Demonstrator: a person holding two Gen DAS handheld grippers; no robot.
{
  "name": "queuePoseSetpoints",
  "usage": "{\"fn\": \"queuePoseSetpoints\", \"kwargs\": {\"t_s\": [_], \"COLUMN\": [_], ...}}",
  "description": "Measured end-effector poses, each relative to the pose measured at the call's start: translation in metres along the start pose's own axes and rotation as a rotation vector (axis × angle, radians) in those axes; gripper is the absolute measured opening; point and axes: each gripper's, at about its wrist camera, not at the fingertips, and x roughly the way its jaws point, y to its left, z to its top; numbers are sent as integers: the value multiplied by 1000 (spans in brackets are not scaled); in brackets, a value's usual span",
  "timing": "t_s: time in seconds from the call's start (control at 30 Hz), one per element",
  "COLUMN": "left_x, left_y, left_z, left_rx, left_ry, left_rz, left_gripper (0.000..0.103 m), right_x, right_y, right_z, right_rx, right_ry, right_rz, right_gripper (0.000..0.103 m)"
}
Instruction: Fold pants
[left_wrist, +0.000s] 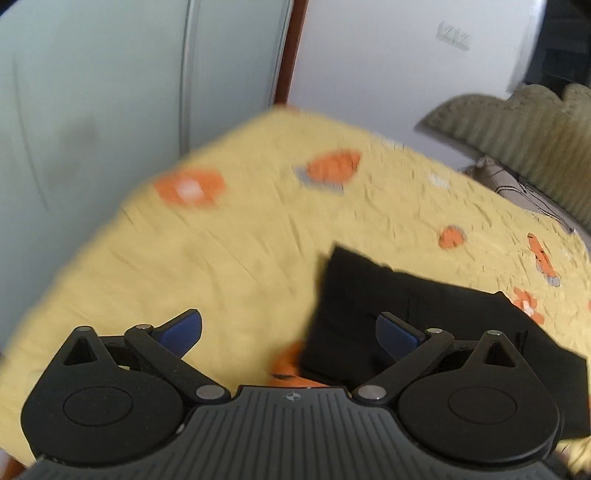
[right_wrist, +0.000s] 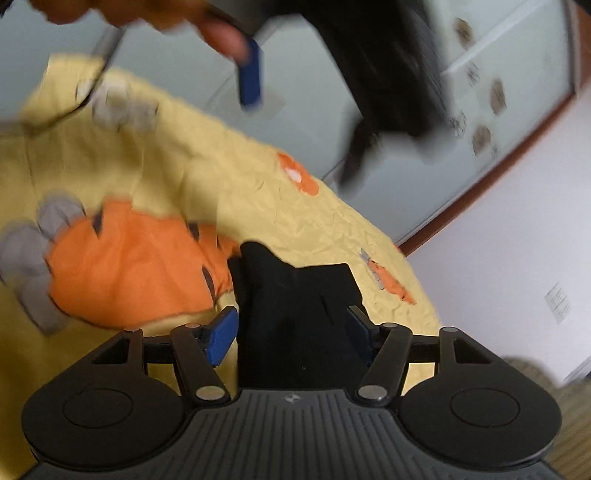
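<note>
The black pants (left_wrist: 406, 317) lie folded into a compact bundle on the yellow bedsheet (left_wrist: 221, 240). My left gripper (left_wrist: 290, 332) is open and empty above the sheet, its right finger over the bundle's left part. In the right wrist view the pants (right_wrist: 299, 314) lie between the open jaws of my right gripper (right_wrist: 291, 332), which grips nothing. The left gripper with its blue pad (right_wrist: 251, 77) shows blurred at the top of that view, above the bed.
The sheet carries orange cartoon prints (right_wrist: 133, 266). A pale wardrobe door (left_wrist: 92, 92) and a white wall (left_wrist: 388, 74) stand behind the bed. An olive cushion (left_wrist: 517, 125) lies at the far right.
</note>
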Motion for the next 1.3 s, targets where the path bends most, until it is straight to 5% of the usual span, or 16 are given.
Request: {"fn": "queuePoseSetpoints", "kwargs": {"t_s": [0.3,0.37,0.43,0.5,0.77,1.03,1.13,1.23,1.3], "left_x": [38,50,60,67,108,137,141,142,145], "left_y": [3,8,13,18,26,11,4,0,3], "left_z": [-1,1,0,-1,7,21,23,23,20], "left_rx": [-100,-121,-157,-192,-307,-406,-371,-327,-346], "left_ry": [13,42,77,110,215,244,248,260,277], "left_rz": [44,25,-15,-47,-212,-348,-346,-339,-347], "left_gripper": [100,100,100,100,100,101,90,44,37], "right_x": [27,34,40,43,21,10,14,15,19], "right_y": [27,29,30,34,-37,-76,-74,-74,-75], "right_z": [10,13,14,13,8,-7,-7,-6,-6], "right_rx": [-116,-126,-128,-125,307,521,502,504,492], "right_ry": [-9,-15,-11,-12,-81,-117,-112,-102,-85], "right_rz": [-76,-89,-82,-77,32,94,89,101,132], "right_gripper": [56,49,26,19,15,15,15,16,17]}}
